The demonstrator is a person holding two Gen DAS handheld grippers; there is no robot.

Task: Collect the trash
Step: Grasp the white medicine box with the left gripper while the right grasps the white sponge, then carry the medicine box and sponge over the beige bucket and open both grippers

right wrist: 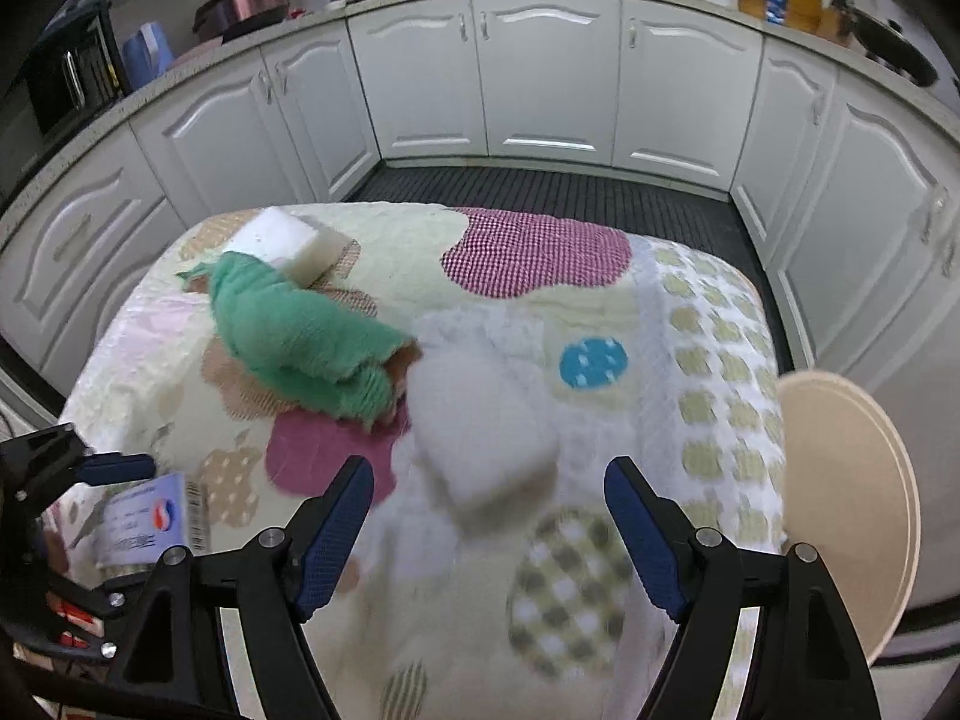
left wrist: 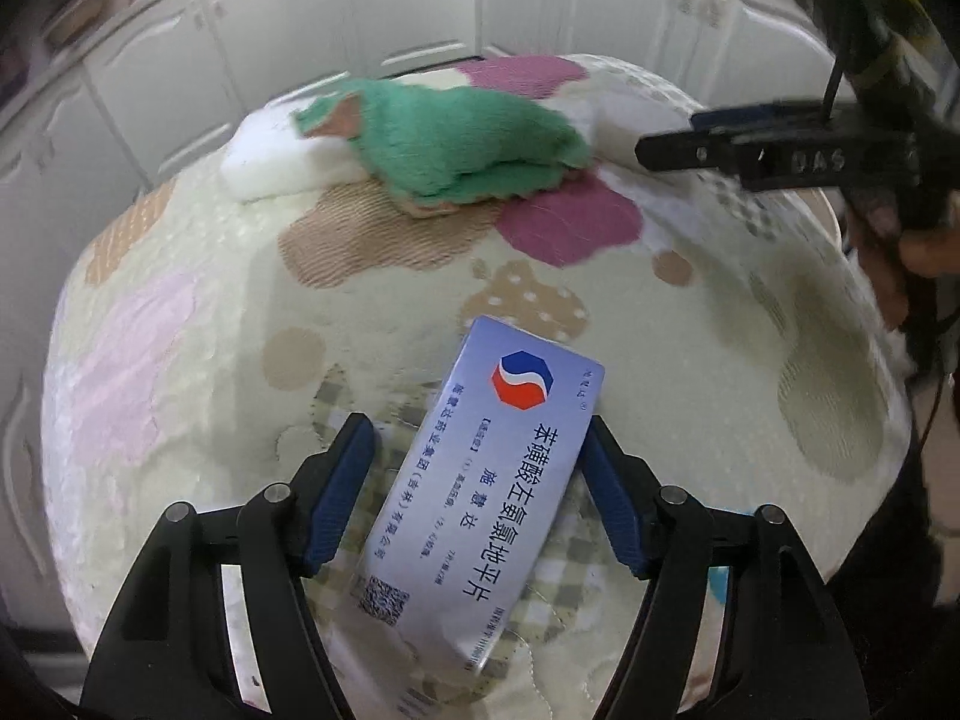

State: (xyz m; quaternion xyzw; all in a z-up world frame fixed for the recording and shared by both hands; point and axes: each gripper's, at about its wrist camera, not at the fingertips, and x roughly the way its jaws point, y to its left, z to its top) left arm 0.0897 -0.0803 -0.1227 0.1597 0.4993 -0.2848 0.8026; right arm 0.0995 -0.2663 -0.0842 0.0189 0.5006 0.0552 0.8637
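A blue-silver medicine box (left wrist: pixel 480 480) lies flat on the quilted table cover between the jaws of my left gripper (left wrist: pixel 477 429). The right pad is at the box's edge and a gap shows at the left pad, so the jaws are open. In the right wrist view the same box (right wrist: pixel 150 516) sits at the lower left. My right gripper (right wrist: pixel 489 474) is open and hovers low over the table. A blurred white foam block (right wrist: pixel 486 420) lies just ahead of its fingertips, not gripped. From the left wrist view the right gripper (left wrist: pixel 666 138) shows side-on at the upper right.
A crumpled green cloth (right wrist: pixel 300 336) lies mid-table, with a second white block (right wrist: pixel 288 240) at the far corner behind it. A beige round stool (right wrist: pixel 852 480) stands by the table's right edge. White kitchen cabinets (right wrist: pixel 540 72) and a dark floor mat surround the table.
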